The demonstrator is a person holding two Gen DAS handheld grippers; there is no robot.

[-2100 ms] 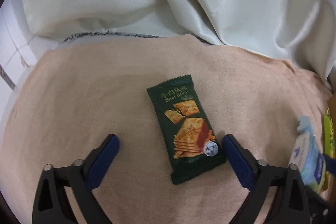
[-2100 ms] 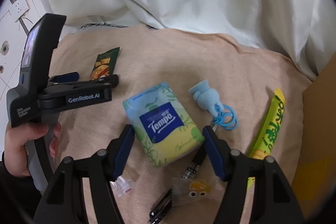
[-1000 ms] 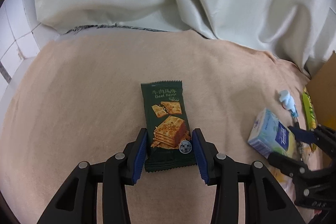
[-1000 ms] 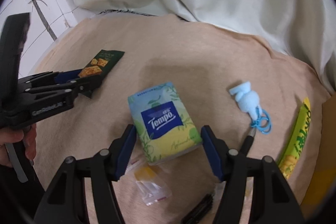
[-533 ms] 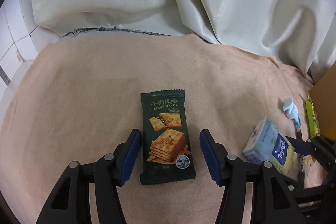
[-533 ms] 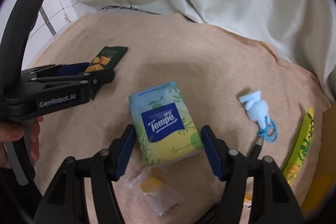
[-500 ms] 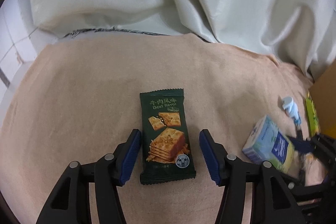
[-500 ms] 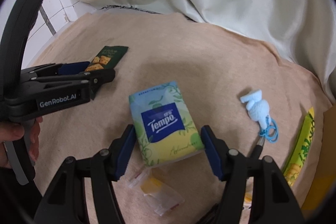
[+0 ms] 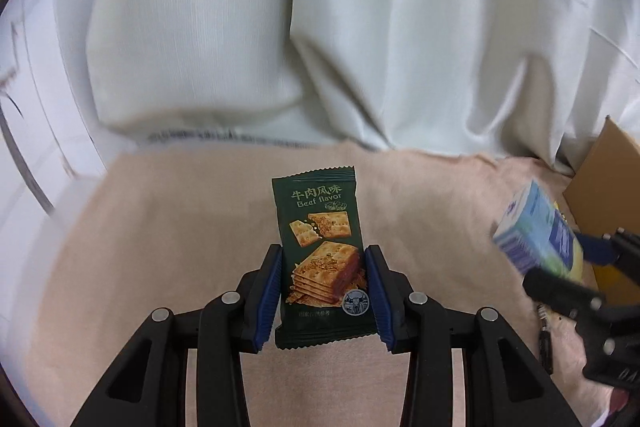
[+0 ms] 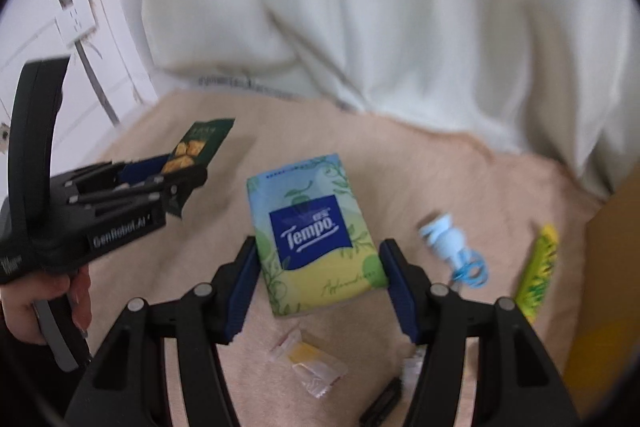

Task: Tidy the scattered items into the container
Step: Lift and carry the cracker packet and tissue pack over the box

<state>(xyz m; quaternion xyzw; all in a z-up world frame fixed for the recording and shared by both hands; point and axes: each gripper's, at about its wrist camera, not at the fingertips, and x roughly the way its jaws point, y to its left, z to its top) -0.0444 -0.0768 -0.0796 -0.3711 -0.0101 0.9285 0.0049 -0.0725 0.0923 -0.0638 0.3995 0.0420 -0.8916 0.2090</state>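
Dark green cracker packet (image 9: 320, 259), "Beef flavor" print, cracker pictures; upright at centre of left wrist frame, lower half between blue pads, clear of beige cloth.
Tempo tissue pack (image 10: 314, 233), blue-green-yellow, at centre of right wrist frame, pinched at both sides, raised off cloth.
Pale blue figure with ring (image 10: 452, 245), centre right, on cloth.
Yellow-green stick sachet (image 10: 540, 273), far right, beside cardboard box (image 10: 612, 267).
Clear wrapper with yellow piece (image 10: 308, 359), lower centre.
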